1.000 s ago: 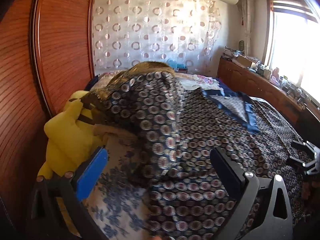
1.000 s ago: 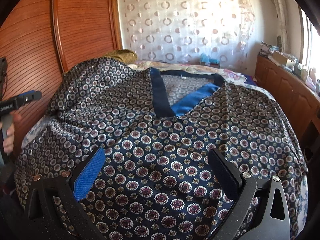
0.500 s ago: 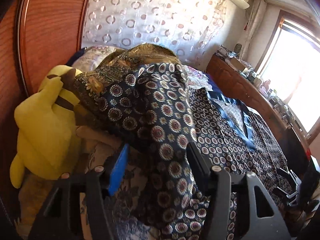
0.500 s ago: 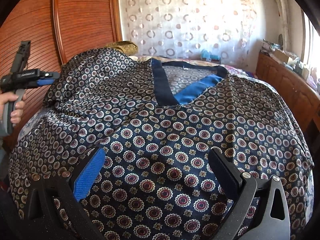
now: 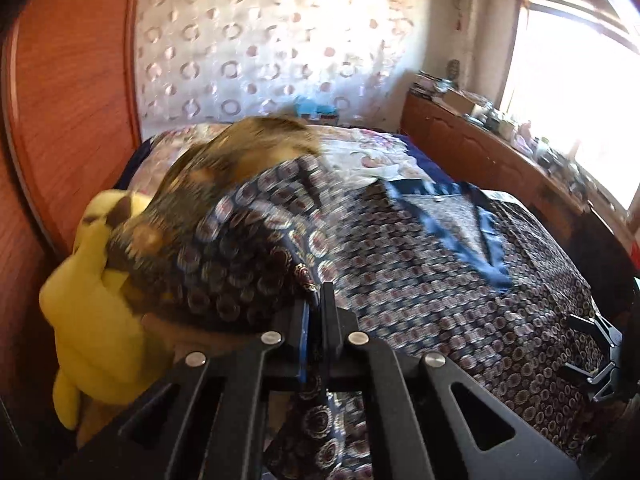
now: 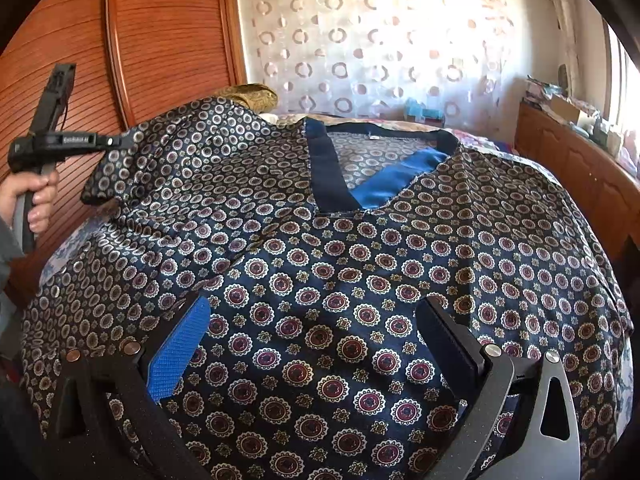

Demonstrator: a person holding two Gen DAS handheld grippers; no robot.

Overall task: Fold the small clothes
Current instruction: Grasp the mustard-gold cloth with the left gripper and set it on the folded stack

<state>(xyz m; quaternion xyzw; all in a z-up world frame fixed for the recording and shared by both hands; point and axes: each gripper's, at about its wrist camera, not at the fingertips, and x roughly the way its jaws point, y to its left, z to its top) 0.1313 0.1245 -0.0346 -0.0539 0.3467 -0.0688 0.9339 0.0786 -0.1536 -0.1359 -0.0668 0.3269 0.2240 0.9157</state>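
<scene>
Here the left tongs (image 5: 316, 312) pinch the sleeve (image 6: 132, 160) of the patterned shirt (image 6: 340, 280) — raised, likely to fold inward — while the right tongs (image 6: 316, 344) hover wide above the bed (image 5: 360, 152).

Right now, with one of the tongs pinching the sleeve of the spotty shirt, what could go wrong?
1. The left tongs grip only a small pinch of the sleeve; the shiny cloth might slip out mid-fold.
2. The sleeve lies over the yellow plush toy and a brown-gold cloth, so pulling could drag them along.
3. The right tongs hang open above the shirt, holding nothing, so the shirt may slide and wrinkle.
</scene>
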